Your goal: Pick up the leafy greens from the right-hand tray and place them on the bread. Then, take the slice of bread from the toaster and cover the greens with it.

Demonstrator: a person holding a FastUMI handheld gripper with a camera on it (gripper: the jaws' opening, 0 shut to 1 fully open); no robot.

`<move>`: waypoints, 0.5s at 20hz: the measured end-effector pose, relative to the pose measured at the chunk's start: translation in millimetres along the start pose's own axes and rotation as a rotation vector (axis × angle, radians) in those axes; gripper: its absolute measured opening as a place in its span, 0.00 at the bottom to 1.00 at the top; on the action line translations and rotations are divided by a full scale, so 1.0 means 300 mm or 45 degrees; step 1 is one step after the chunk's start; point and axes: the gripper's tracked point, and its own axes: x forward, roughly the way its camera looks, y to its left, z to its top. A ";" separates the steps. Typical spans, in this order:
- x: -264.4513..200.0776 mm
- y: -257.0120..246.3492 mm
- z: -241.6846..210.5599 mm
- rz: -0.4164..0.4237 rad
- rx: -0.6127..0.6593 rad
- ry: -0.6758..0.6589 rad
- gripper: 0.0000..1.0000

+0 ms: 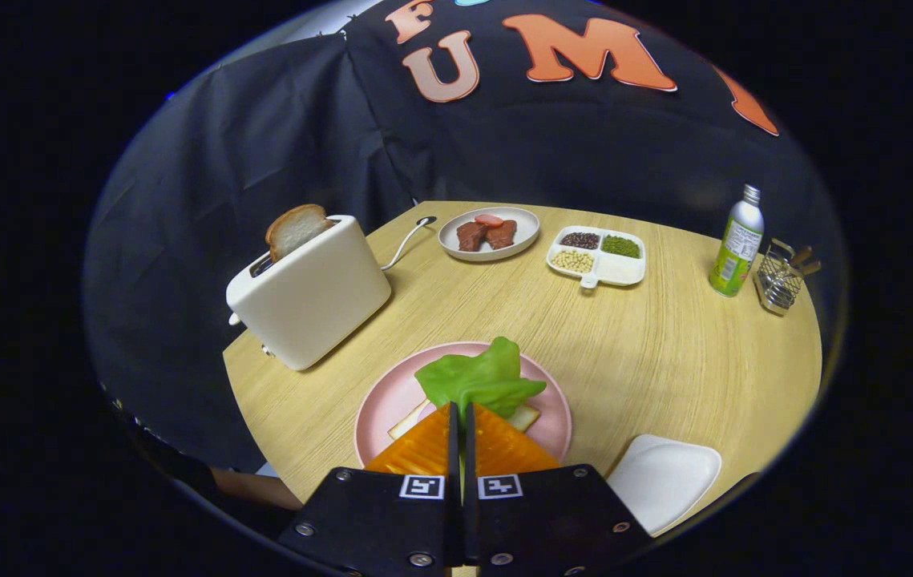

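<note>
Claw (460, 413) clamped on leafy greens (478, 378), leaf pointing away over bread (522, 417).

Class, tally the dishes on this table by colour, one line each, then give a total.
Pink: 1, the pink plate under the leafy greens, which the gripper jaws pinch.
White: 3, the round plate, divided dish, white tray.
Total: 4

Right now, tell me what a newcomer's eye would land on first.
The bright green leafy lettuce stands out, pinched in the shut orange claw above the pale bread slice on the round pink plate. Beyond, left of the fingers, a cream toaster holds a browned bread slice.
</note>
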 end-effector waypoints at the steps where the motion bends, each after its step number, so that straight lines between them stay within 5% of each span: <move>1: 0.010 0.014 -0.007 0.017 -0.003 0.013 0.01; 10: 0.079 0.079 -0.062 0.097 -0.066 0.112 0.02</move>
